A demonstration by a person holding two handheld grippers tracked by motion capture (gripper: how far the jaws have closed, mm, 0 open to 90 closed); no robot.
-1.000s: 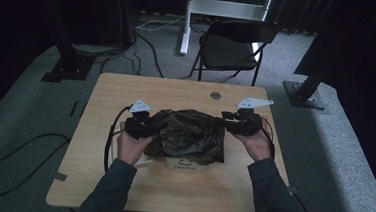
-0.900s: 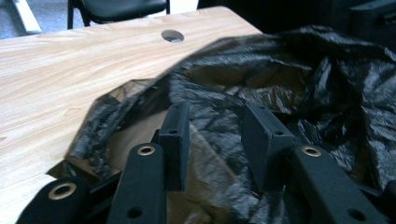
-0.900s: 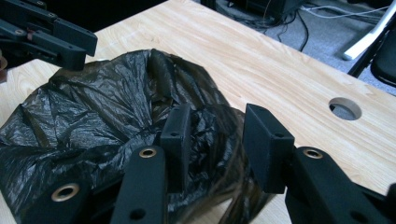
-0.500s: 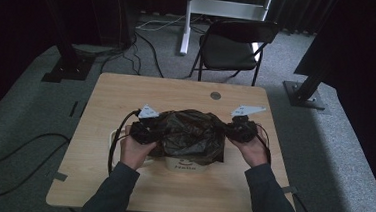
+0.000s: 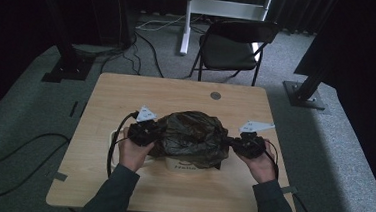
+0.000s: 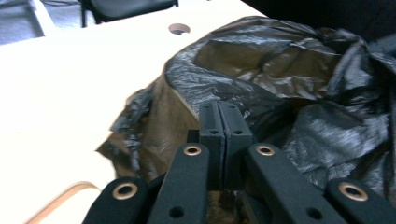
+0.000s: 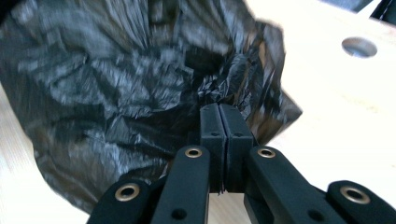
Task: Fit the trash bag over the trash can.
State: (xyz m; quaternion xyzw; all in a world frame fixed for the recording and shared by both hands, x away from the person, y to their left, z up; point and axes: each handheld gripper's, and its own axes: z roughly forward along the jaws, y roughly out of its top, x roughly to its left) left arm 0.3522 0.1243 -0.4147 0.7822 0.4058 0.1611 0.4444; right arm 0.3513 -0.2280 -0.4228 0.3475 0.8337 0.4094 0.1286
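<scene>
The left gripper sits at the left edge of the crumpled black plastic bag, with its two black jaws pressed flat together; in the left gripper view a fold of the thin film seems caught at their tips, though the pinch itself is hard to make out. The right gripper meets the bag's right edge the same way, jaws closed, and in the right gripper view a puckered tuft of the bag bunches just at the tips. A second ago both pairs of jaws stood apart beside the bag; they have just been closing, the right pair finishing first. Since then the right hand has dropped lower and drawn in toward the person, while the left hand has barely shifted.

The bag lies between the two grippers, near the middle of the light wooden table, draped over a pale box-like thing whose printed front edge peeks out below it. In the left gripper view the bag opens upward, its brownish inner side showing. A round grommet hole marks the table's far side, and a dark folding chair stands beyond
</scene>
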